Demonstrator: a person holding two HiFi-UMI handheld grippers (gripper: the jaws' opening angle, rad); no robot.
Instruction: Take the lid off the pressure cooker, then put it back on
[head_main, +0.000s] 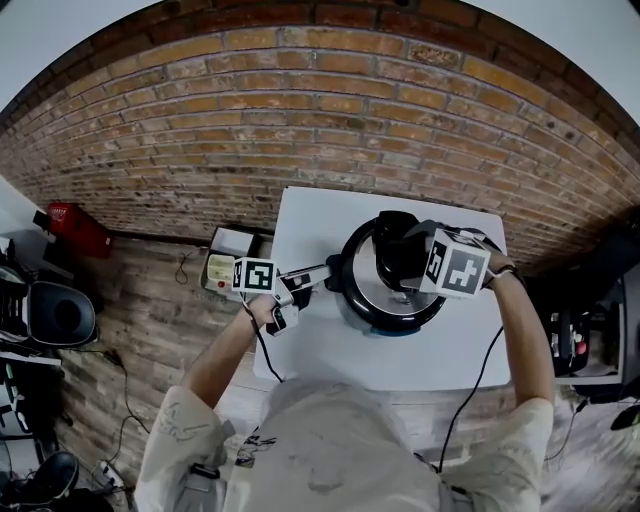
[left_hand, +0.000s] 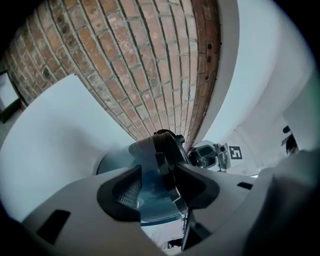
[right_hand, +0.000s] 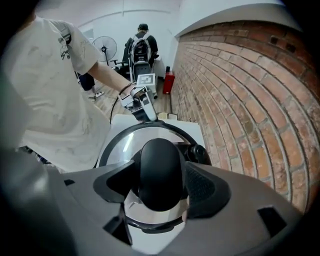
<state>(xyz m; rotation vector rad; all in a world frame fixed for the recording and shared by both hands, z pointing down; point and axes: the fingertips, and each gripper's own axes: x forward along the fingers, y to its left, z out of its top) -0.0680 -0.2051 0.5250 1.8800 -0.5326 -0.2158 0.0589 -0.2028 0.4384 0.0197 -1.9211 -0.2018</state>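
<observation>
Now, L gripper (left_hand: 155, 187) jaws are held apart w/ side handle (left_hand: 161, 150) between, at cooker's (head_main: 392, 322) 9 o'clock. Cooker is set near middle of table (head_main: 330, 350), lid (head_main: 370, 295) on. R gripper (right_hand: 159, 187) jaws are spread round knob (right_hand: 157, 167), not clamped. Cooker should be steadied by L while lid is kept level by R. Counted: 1 cooker, 1 lid, 2 grippers.

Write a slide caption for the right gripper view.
Fingers of the right gripper straddle the black knob of the pressure cooker's steel lid, beside a brick wall.
</observation>
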